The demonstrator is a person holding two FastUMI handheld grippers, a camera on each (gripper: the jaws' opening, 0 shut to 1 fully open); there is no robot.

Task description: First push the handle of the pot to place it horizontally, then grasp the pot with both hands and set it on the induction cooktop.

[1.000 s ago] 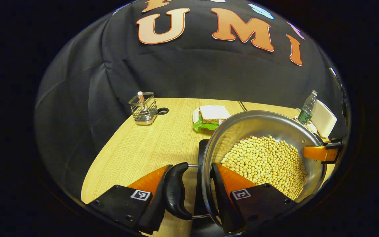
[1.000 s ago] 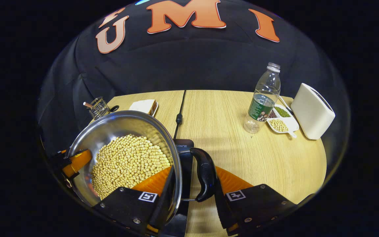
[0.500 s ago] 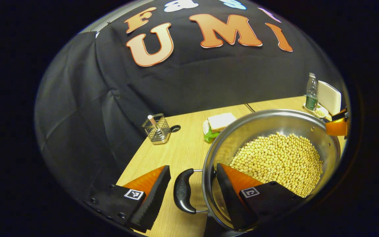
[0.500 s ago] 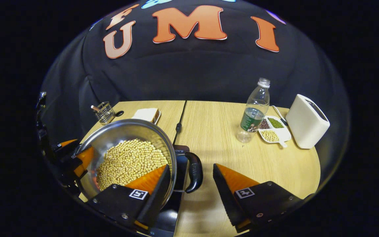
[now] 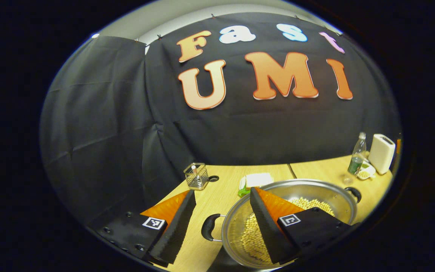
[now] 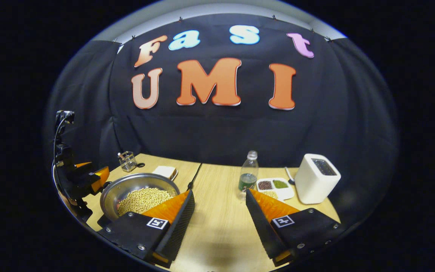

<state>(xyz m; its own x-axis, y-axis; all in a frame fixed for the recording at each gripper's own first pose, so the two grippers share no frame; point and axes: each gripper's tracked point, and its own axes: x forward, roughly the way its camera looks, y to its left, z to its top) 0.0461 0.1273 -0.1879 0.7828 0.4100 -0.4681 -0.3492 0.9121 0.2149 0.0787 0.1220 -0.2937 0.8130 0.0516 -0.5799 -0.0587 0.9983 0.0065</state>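
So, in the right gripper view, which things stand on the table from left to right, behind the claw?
Wire basket → pot → sandwich → water bottle → divided dish → white box.

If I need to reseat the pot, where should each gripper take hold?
Take the pot by its two black side handles: left gripper on the near handle, right on the far one. Both stick out level, so come in from outside, jaws spanning the grip.

No readable text; bottle [image 6: 248, 175] label too small.
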